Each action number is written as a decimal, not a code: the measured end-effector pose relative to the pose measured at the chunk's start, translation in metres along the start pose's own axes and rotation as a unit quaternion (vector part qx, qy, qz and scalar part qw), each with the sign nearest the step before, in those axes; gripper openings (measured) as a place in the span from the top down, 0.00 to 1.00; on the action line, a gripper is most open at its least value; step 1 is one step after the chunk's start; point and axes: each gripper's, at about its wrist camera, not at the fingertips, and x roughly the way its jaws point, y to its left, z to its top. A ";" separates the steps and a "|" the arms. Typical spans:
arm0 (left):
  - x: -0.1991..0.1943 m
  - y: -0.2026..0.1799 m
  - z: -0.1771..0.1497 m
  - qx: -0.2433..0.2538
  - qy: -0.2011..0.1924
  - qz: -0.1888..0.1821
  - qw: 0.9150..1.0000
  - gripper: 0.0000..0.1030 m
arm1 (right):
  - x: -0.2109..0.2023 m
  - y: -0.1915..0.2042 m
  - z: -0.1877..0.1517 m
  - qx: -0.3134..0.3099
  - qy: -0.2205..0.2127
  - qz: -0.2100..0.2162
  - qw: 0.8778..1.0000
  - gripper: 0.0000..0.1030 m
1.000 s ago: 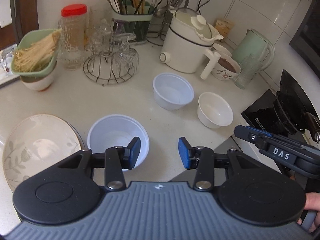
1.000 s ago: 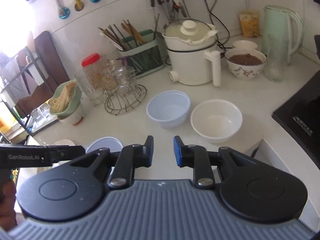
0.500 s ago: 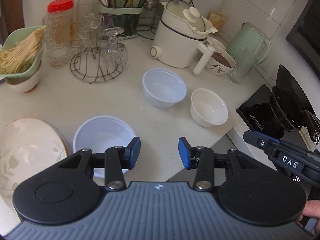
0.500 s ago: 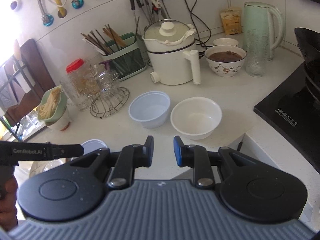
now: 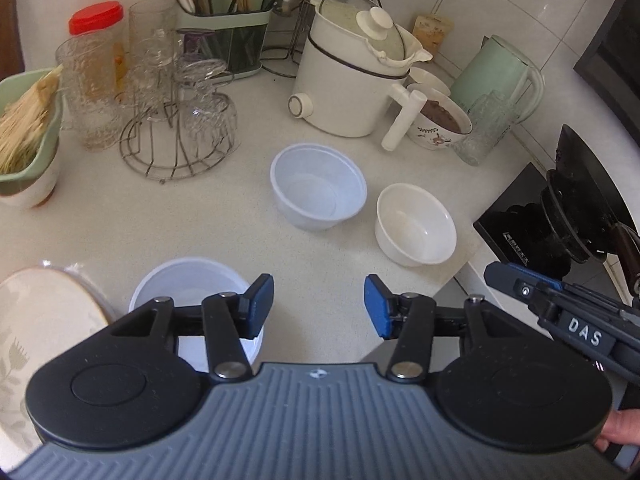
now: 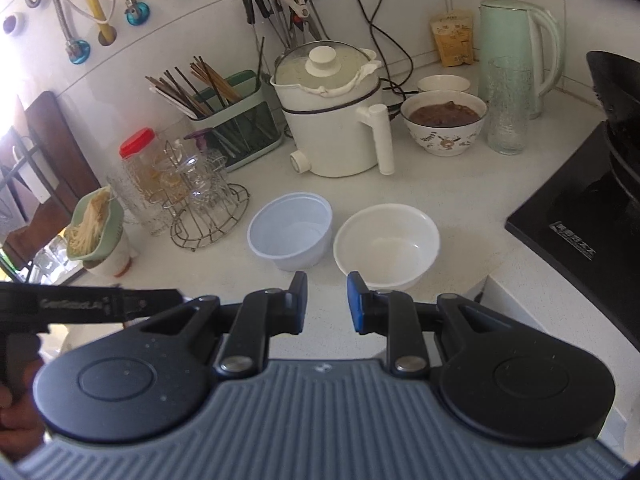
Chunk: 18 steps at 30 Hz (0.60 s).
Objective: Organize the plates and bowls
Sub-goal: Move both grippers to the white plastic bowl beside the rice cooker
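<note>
A clear plastic bowl (image 5: 318, 186) and a white ceramic bowl (image 5: 415, 224) stand side by side mid-counter; both show in the right wrist view, plastic (image 6: 291, 230) and ceramic (image 6: 386, 246). A second plastic bowl (image 5: 188, 284) sits just under my left gripper's left finger, beside a leaf-patterned plate (image 5: 36, 320) at the left edge. My left gripper (image 5: 319, 308) is open and empty above the counter. My right gripper (image 6: 327, 302) is open and empty, just in front of the ceramic bowl.
A white electric pot (image 6: 332, 112), a bowl of brown food (image 6: 444, 120), a green kettle (image 6: 516, 48) and a glass (image 6: 507, 108) stand behind. A wire glass rack (image 5: 180, 120), a chopstick holder (image 5: 224, 28) and a noodle bowl (image 5: 28, 136) are at the left. A black hob (image 6: 584, 216) is on the right.
Both grippers have moved forward toward the two middle bowls, which look closer now. The left view has swung right, so less of the plate shows. Jaw openings are unchanged.
</note>
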 end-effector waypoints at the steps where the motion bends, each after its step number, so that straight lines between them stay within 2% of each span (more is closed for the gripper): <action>1: 0.004 -0.001 0.003 -0.001 0.001 0.001 1.000 0.46 | 0.002 0.000 0.002 -0.007 0.002 -0.001 1.000 0.75; 8: 0.028 -0.002 0.024 -0.013 0.001 0.012 1.000 0.46 | 0.024 0.003 0.012 -0.041 0.017 0.013 0.999 0.75; 18: 0.056 0.015 0.050 -0.030 0.006 0.022 0.999 0.46 | 0.057 -0.003 0.036 -0.030 0.010 0.009 0.999 0.75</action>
